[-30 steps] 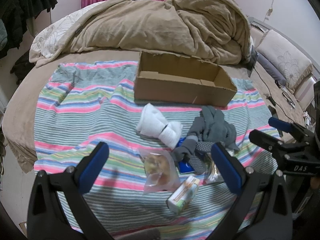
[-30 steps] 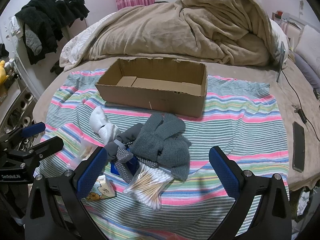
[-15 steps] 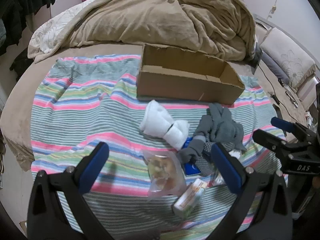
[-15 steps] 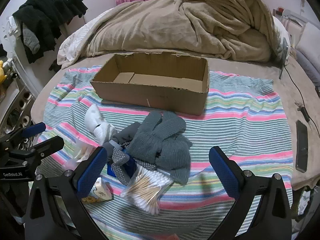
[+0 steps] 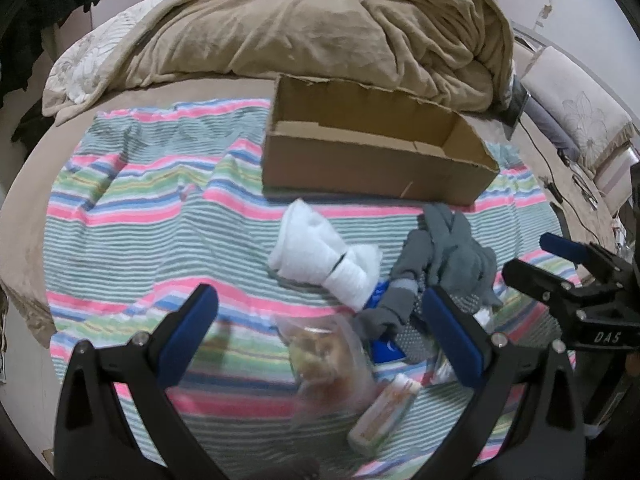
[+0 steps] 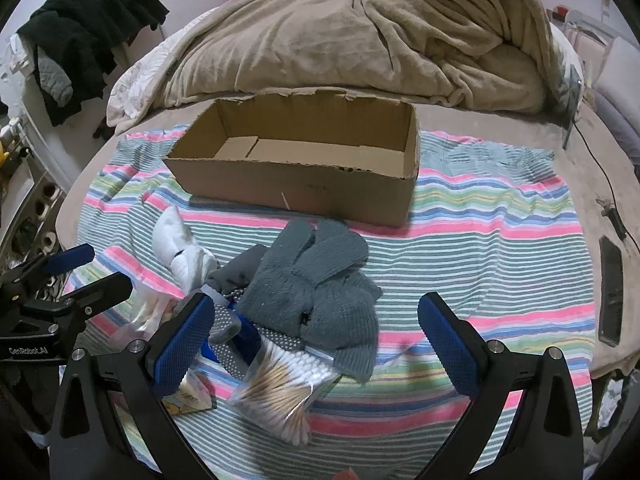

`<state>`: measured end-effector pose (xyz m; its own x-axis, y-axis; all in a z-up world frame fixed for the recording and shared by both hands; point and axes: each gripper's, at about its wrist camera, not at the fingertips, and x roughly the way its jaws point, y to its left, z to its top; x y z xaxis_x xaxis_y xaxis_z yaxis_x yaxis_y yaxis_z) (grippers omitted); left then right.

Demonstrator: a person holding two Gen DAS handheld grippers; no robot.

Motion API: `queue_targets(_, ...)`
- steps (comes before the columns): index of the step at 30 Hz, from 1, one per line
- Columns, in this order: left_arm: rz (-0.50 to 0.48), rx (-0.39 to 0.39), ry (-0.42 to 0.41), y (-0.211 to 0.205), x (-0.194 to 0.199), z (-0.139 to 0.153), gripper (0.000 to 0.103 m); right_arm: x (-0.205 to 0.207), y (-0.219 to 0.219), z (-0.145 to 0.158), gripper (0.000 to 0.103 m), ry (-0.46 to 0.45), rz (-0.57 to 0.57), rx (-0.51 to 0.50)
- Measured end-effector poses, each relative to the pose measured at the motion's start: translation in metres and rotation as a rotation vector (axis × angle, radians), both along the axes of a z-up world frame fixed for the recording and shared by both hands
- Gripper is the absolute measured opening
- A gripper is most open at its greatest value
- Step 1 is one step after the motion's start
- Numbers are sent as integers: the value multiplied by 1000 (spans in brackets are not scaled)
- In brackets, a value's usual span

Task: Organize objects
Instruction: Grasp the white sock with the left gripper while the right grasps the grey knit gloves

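An empty open cardboard box (image 5: 376,160) (image 6: 304,160) stands on a striped cloth (image 5: 152,208) on the bed. In front of it lies a pile: rolled white socks (image 5: 324,252) (image 6: 180,248), grey knit gloves (image 5: 452,256) (image 6: 316,284), a clear bag of snacks (image 5: 328,360), a bag of cotton swabs (image 6: 284,388) and a small carton (image 5: 384,412). My left gripper (image 5: 320,332) is open and empty above the snack bag. My right gripper (image 6: 316,336) is open and empty above the gloves and swabs. Each gripper shows at the edge of the other's view.
A heaped tan blanket (image 6: 360,36) fills the bed behind the box. A dark phone (image 6: 610,284) and a cable (image 6: 608,184) lie on the bed at the right. Dark clothes (image 6: 88,32) hang at the far left. Pillows (image 5: 576,108) lie at the right.
Both grippers have moved forward and down towards the pile; the objects and box now look larger and closer. Both stay open. Nothing on the bed has moved.
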<state>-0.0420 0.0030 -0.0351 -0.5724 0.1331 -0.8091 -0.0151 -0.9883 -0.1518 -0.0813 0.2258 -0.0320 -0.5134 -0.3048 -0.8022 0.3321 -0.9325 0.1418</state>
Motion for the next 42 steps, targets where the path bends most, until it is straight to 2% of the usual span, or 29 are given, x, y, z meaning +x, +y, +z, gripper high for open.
queue_targets(7, -31, -3, -40, 7, -24, -22, 102, -15, 2, -18, 103, -36, -12, 4)
queue_targets(14, -47, -4, -79, 10, -41, -45, 102, -29, 0, -45, 100, -109, -8, 3)
queue_targets(17, -42, 15, -92, 6, -48, -54, 102, -33, -1, -53, 96, -143, -2, -16)
queue_targets(20, -43, 18, -107, 3, -55, -63, 101, -35, -4, -56, 86, -148, 26, -47)
queue_targets(22, -56, 6, -104, 6, -56, -65, 101, -36, -8, -59, 76, -158, 51, -56)
queue_targets(23, -64, 2, -102, 7, -57, -66, 98, -35, -10, -60, 75, -160, 61, -54)
queue_targets(24, -73, 3, -102, 8, -57, -66, 88, -35, -11, -60, 69, -159, 68, -53)
queue_targets(26, -77, 15, -98, 8, -57, -66, 82, -35, -10, -60, 65, -164, 82, -59)
queue_targets(31, -88, 37, -69, 7, -52, -56, 67, -31, -2, -50, 46, -148, 84, -73)
queue_targets(33, -87, 49, -53, 5, -50, -51, 60, -28, 1, -44, 42, -130, 85, -73)
queue_targets(37, -91, 82, -22, 5, -45, -40, 56, -21, 1, -32, 36, -84, 93, -69)
queue_targets(42, -87, 101, 9, 3, -38, -24, 56, -14, 7, -10, 35, -28, 78, -79)
